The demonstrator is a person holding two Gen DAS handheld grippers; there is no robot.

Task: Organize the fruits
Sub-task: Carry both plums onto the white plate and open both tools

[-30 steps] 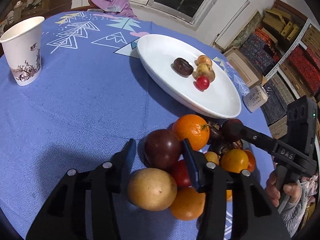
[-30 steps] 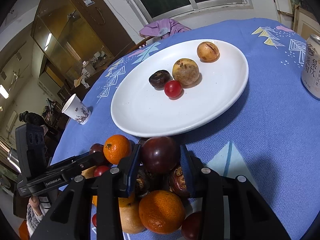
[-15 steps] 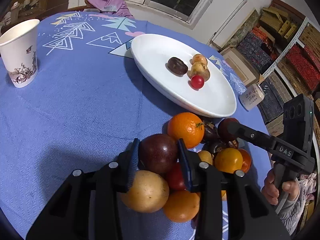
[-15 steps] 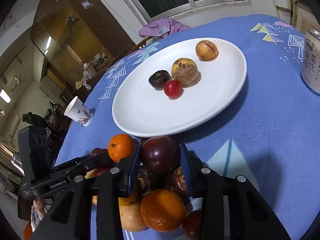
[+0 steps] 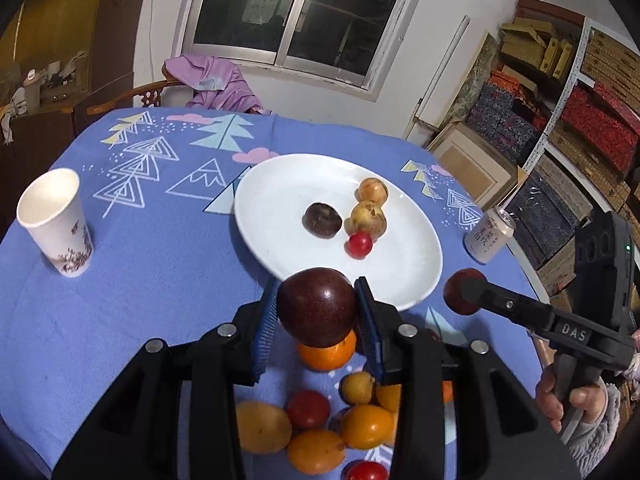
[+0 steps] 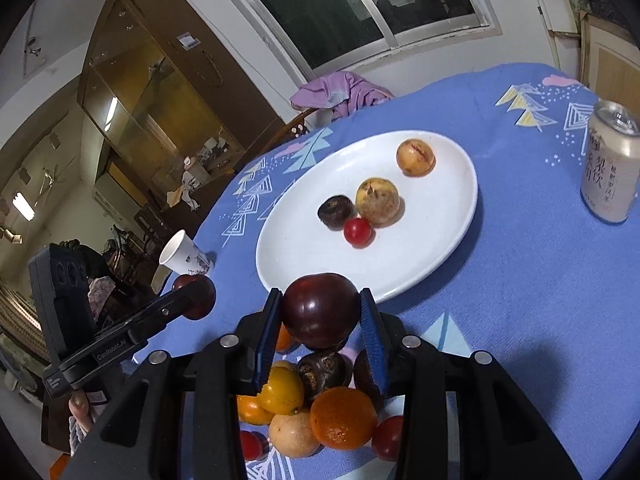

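My left gripper (image 5: 318,285) is shut on a dark red plum (image 5: 316,314), held in the air above the pile of oranges, tomatoes and other fruit (image 5: 320,420). My right gripper (image 6: 320,294) is shut on a second dark plum (image 6: 320,312) above the same fruit pile (image 6: 316,412). Beyond both lies a white plate (image 5: 280,208) (image 6: 304,248) holding a dark brown fruit (image 5: 322,219), two yellow-brown fruits and a red cherry tomato (image 6: 357,232). Each view shows the other gripper beside it, carrying its plum (image 5: 460,292) (image 6: 194,296).
A paper cup (image 5: 56,228) stands at the left of the blue patterned tablecloth (image 5: 160,264). A drink can (image 6: 610,168) stands to the right of the plate. A chair with purple cloth is behind the table. A person's hand (image 5: 560,404) holds the right gripper's handle.
The left jaws closed on the plum. Both grippers then rose, lifting their plums off the pile and tilting up, so the window and room now show.
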